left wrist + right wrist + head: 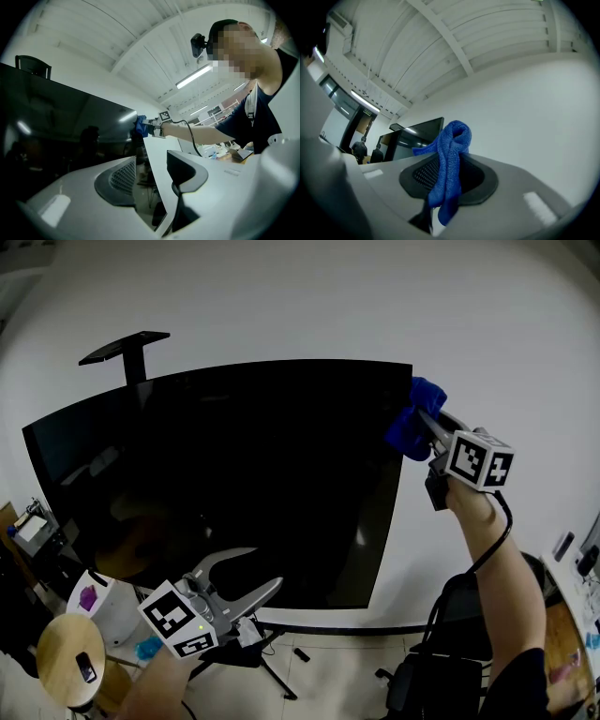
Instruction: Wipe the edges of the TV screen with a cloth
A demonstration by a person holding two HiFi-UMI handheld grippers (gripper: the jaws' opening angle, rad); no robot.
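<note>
Cloth (412, 423), blue in colour, is pinched in the closed jaws of the right tongs (424, 420). It sits at the right edge of the dark TV screen (234, 484), just below the upper right corner; it seems to touch the edge, but the head view does not show this clearly. In the right gripper view the cloth hangs folded between the 2 jaws. The left tongs (253, 570) stand about half open and hold nothing, low in front of the screen's lower part

1 TV (234, 474), 1 cloth (412, 423) (blue).
</note>
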